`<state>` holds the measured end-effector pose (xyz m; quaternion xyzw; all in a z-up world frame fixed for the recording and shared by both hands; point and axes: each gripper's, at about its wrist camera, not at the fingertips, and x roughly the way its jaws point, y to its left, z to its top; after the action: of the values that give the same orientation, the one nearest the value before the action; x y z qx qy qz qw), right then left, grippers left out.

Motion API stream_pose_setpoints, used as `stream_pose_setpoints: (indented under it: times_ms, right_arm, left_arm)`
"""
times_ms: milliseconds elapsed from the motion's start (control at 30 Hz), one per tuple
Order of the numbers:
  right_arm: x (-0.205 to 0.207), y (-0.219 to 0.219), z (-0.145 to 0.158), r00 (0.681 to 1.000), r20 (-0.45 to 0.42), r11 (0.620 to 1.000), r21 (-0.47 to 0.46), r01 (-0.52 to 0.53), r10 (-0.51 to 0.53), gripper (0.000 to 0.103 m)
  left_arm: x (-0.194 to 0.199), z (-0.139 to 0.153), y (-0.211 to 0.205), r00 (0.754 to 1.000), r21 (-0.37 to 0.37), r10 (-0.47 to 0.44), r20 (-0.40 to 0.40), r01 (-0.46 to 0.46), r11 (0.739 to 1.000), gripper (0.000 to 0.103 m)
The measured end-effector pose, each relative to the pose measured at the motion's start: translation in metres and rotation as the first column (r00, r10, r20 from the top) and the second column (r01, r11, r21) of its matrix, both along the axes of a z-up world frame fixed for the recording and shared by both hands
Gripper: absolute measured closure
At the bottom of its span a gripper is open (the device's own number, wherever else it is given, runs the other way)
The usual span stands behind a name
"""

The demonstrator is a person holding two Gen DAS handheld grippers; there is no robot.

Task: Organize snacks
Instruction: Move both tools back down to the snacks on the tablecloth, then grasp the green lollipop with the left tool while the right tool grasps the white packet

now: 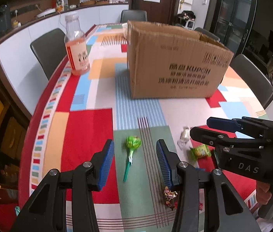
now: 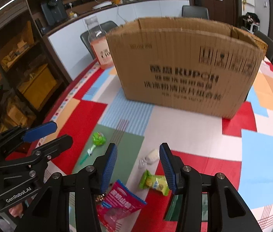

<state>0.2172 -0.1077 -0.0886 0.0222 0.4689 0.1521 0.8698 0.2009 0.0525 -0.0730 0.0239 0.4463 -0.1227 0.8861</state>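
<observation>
Snacks lie loose on the patterned tablecloth [image 1: 90, 127] in front of an open cardboard box [image 1: 175, 61] [image 2: 184, 67]. My left gripper [image 1: 135, 162] hovers open over a green lollipop [image 1: 133, 144] [image 2: 98, 138], whose head shows between the blue pads without touching them. Beside its right finger lies a shiny multicoloured candy [image 1: 170, 195]. My right gripper [image 2: 138, 164] [image 1: 208, 128] is open above a white wrapped candy [image 2: 152, 157] [image 1: 184, 135] and a green biscuit packet [image 2: 154, 182] [image 1: 201, 151]. A pink packet [image 2: 121, 201] lies by its left finger. The left gripper [image 2: 64, 131] also shows at the left of the right wrist view.
A clear bottle of pink drink [image 1: 76, 44] [image 2: 97, 44] stands at the table's left edge, behind and left of the box. Grey chairs [image 1: 47, 46] ring the table. A counter and shelves lie beyond. A dark green packet [image 2: 175, 206] sits under the right finger.
</observation>
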Motion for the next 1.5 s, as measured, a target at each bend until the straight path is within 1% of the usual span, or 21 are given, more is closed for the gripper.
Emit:
stream_pose_setpoints:
  times_ms: [300,533,833,967,1100,1167,1200,1233,1367,1433,1500]
  right_arm:
    - [0.007,0.001,-0.026,0.997,-0.071,1.0,-0.011,0.008,-0.008,0.056]
    - [0.014,0.002,-0.039,0.995,-0.097,0.999,-0.029,0.013,-0.016,0.056]
    - [0.023,0.004,-0.049,0.993,-0.119,0.999,-0.038,0.012,-0.016,0.057]
    - [0.029,0.007,-0.055,0.992,-0.127,0.999,-0.044,0.008,-0.014,0.064]
    - [0.032,0.011,-0.058,0.991,-0.131,0.999,-0.048,-0.001,-0.006,0.068]
    - [0.034,0.012,-0.059,0.991,-0.131,0.999,-0.051,-0.006,-0.001,0.071]
    - [0.035,0.013,-0.06,0.991,-0.132,0.999,-0.054,-0.009,0.002,0.072]
    - [0.036,0.013,-0.06,0.991,-0.133,0.998,-0.054,-0.012,0.005,0.072]
    - [0.038,0.014,-0.062,0.992,-0.127,0.998,-0.055,-0.015,0.008,0.072]
    - [0.04,0.014,-0.062,0.993,-0.121,0.998,-0.062,-0.017,0.009,0.073]
    - [0.04,0.016,-0.062,0.993,-0.113,0.997,-0.075,-0.022,0.013,0.076]
  left_arm:
    - [0.008,-0.027,-0.004,0.998,0.003,-0.004,-0.066,0.004,1.0,0.058]
    - [0.02,-0.042,-0.006,0.996,0.017,-0.009,-0.09,0.011,1.0,0.058]
    - [0.038,-0.053,-0.007,0.994,0.016,-0.013,-0.112,0.014,1.0,0.059]
    - [0.044,-0.057,-0.007,0.993,0.011,-0.007,-0.119,0.009,1.0,0.059]
    - [0.049,-0.059,-0.008,0.992,0.006,-0.007,-0.128,0.008,1.0,0.059]
    - [0.051,-0.061,-0.009,0.991,0.002,-0.009,-0.132,0.01,1.0,0.061]
    - [0.052,-0.062,-0.01,0.991,0.003,-0.01,-0.136,0.01,1.0,0.063]
    - [0.052,-0.062,-0.011,0.99,0.002,-0.01,-0.137,0.011,1.0,0.066]
    - [0.054,-0.063,-0.014,0.991,0.009,-0.007,-0.134,0.009,1.0,0.069]
    - [0.055,-0.063,-0.013,0.991,0.002,-0.004,-0.136,0.004,1.0,0.075]
    - [0.055,-0.063,-0.013,0.991,-0.004,-0.003,-0.136,0.002,1.0,0.076]
